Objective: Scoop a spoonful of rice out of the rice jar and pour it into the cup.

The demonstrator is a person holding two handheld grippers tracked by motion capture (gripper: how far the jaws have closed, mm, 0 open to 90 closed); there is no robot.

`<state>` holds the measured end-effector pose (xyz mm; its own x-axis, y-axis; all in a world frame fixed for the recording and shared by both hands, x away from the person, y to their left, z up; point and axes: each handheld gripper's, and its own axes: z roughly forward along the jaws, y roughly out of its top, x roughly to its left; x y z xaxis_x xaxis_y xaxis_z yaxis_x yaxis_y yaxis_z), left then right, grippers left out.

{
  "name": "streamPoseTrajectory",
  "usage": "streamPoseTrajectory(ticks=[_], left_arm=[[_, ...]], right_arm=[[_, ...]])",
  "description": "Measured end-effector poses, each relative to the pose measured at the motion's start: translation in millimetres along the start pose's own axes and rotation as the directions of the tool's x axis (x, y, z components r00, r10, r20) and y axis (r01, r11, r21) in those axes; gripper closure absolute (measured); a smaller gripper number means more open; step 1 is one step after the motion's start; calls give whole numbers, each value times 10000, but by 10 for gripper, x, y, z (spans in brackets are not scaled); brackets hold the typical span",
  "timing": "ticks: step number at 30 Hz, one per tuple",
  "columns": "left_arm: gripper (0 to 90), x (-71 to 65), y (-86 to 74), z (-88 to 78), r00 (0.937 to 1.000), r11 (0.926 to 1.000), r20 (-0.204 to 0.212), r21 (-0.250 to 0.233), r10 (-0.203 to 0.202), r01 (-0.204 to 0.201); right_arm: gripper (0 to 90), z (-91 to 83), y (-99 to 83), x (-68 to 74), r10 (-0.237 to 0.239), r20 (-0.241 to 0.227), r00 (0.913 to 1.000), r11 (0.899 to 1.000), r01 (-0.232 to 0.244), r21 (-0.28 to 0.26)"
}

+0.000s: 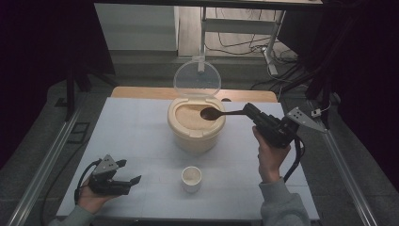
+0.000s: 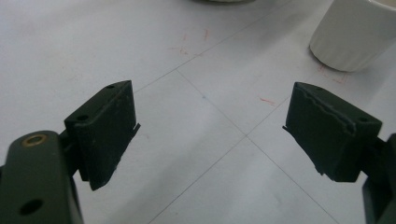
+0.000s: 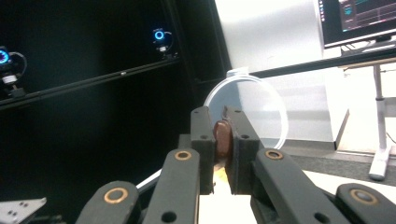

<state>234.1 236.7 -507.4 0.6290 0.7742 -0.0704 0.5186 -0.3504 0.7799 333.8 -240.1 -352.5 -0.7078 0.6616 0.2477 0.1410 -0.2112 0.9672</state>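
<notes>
My right gripper [image 1: 248,111] has its jaws clamped on the dark brown wooden spoon [image 1: 212,113]; my left gripper [image 1: 131,173] gapes wide over the table [image 1: 131,127], holding nothing; the spoon's contents are hard to make out.

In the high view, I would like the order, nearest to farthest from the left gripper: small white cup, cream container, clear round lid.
From the left gripper:
1. Small white cup, just to its right on the table.
2. Cream round container, farther back, mid-table.
3. Clear round lid, standing open behind the container.

Dim room, dark curtains [image 1: 42,52], grey floor [image 1: 37,141], cables [image 1: 244,44], desk leg [image 1: 270,47], lit monitor [image 3: 357,21]
</notes>
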Motion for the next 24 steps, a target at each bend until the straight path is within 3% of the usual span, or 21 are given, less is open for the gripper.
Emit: streamPoseTrajectory(ticks=[5, 14, 20, 21, 22, 24], left_arm=[[162, -4, -3, 18, 10000, 9999, 73, 122, 27, -28], [163, 3, -9, 25, 10000, 9998, 90, 202, 43, -45], [165, -1, -9, 33, 9999, 9996, 95, 250, 86, -89], [165, -2, -9, 33, 9999, 9996, 97, 258, 79, -82], [165, 0, -9, 33, 9999, 9996, 88, 260, 102, -104], [166, 2, -10, 33, 9999, 9996, 96, 259, 94, -96]], right_arm=[[832, 52, 37, -45, -109, 343, 9994, 9999, 107, 78], [832, 215, 85, -71, -741, 1031, 9919, 9948, 662, 776], [832, 347, 79, -23, -1563, 1424, 9774, 9801, 1356, 1447], [832, 397, 70, 5, -1850, 1506, 9711, 9726, 1590, 1698], [832, 397, 70, 5, -1850, 1506, 9711, 9726, 1590, 1698], [832, 443, 64, 35, -2222, 1536, 9628, 9615, 1903, 1983]])
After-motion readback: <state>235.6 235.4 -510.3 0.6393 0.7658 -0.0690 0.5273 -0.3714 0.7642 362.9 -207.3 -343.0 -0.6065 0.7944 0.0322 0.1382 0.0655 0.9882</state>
